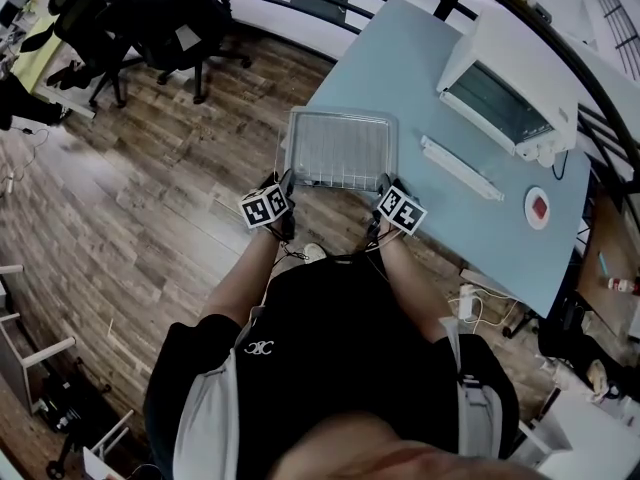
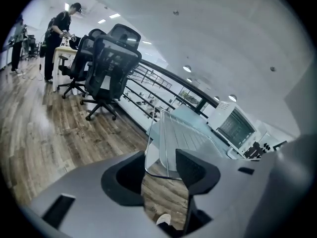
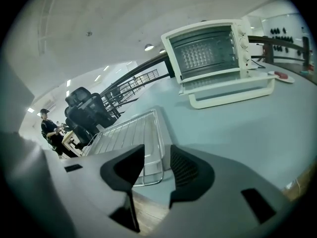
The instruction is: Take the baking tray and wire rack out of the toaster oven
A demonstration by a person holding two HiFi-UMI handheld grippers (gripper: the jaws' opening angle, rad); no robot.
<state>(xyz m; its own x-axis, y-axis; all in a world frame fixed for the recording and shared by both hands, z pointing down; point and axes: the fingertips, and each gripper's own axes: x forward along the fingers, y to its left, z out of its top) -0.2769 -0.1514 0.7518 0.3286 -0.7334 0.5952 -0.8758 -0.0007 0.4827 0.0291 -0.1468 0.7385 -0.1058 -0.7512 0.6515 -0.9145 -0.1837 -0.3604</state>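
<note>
The silver baking tray (image 1: 296, 128) lies on the pale blue table (image 1: 400, 58) at its near edge, with the wire rack (image 1: 342, 150) lying in it. My left gripper (image 1: 285, 190) is at the tray's near left corner and my right gripper (image 1: 381, 190) at its near right corner. In the left gripper view the tray's corner (image 2: 163, 148) stands between the open jaws of the left gripper (image 2: 159, 175), with no pad pressing on it. The rack's corner (image 3: 148, 165) sits likewise inside the open right gripper (image 3: 157, 168).
The white toaster oven (image 1: 510, 93) stands at the table's far right, its door (image 1: 460, 168) folded down in front. A small dish with something red (image 1: 537, 208) lies to the right. Black office chairs (image 1: 170, 18) stand on the wooden floor to the left, where a person (image 2: 59, 29) stands at a desk.
</note>
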